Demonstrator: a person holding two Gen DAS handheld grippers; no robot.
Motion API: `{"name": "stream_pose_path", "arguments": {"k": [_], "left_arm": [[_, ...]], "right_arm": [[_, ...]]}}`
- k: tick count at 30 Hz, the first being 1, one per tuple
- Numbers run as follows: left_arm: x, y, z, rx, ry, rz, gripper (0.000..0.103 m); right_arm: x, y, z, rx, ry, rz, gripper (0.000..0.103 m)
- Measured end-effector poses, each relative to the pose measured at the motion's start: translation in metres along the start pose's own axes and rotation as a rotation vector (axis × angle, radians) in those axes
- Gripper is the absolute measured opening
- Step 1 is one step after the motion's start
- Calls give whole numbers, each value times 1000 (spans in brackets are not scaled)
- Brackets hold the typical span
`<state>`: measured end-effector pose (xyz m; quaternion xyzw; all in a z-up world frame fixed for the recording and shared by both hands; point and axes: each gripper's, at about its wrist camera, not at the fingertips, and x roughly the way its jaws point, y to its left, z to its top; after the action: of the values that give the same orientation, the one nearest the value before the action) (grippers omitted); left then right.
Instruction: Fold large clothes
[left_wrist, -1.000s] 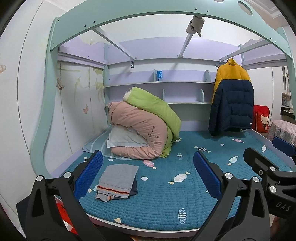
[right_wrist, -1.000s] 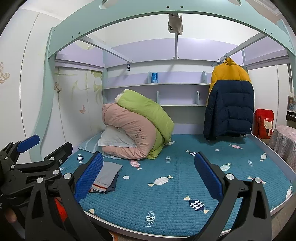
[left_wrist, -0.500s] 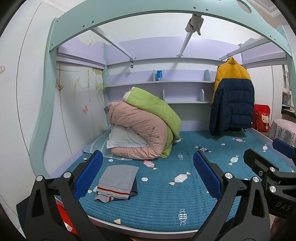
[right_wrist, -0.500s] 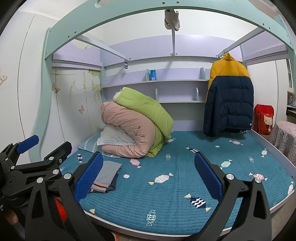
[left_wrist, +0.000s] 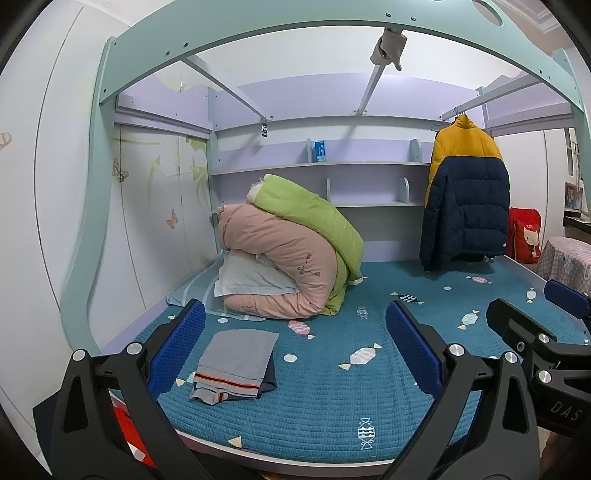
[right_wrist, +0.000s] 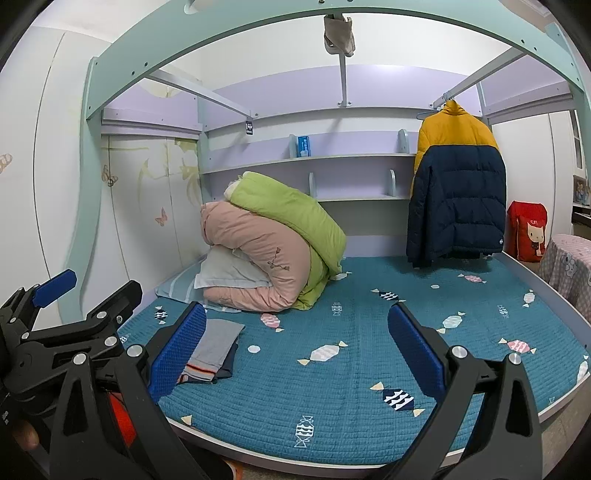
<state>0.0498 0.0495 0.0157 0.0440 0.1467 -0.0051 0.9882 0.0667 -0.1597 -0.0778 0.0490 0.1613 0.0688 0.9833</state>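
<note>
A yellow and navy puffer jacket (left_wrist: 465, 199) (right_wrist: 456, 192) hangs from a rail at the back right of the bed. Folded grey clothes (left_wrist: 234, 363) (right_wrist: 212, 349) lie stacked near the front left of the blue bed mat (left_wrist: 332, 387) (right_wrist: 351, 369). My left gripper (left_wrist: 295, 349) is open and empty, held in front of the bed edge. My right gripper (right_wrist: 297, 345) is open and empty too, beside the left one and just as far from the jacket.
Rolled pink and green quilts (left_wrist: 291, 258) with a pillow fill the back left corner. Shelves (left_wrist: 321, 166) line the back wall. A red bag (left_wrist: 524, 236) and a patterned cloth-covered stand (left_wrist: 569, 262) sit at the right. The bed frame arch (left_wrist: 295, 40) spans overhead.
The right gripper's view has tilted and shifted slightly, raising the scene; the left view is almost unchanged. Both grippers stay open and empty.
</note>
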Motion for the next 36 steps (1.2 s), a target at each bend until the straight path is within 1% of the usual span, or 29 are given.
{"name": "stream_pose_path", "arguments": {"k": [36], "left_arm": [[0,1,-7,3,0,22,98]], "right_arm": [[-2,10,-2,4,3,-14,95]]}}
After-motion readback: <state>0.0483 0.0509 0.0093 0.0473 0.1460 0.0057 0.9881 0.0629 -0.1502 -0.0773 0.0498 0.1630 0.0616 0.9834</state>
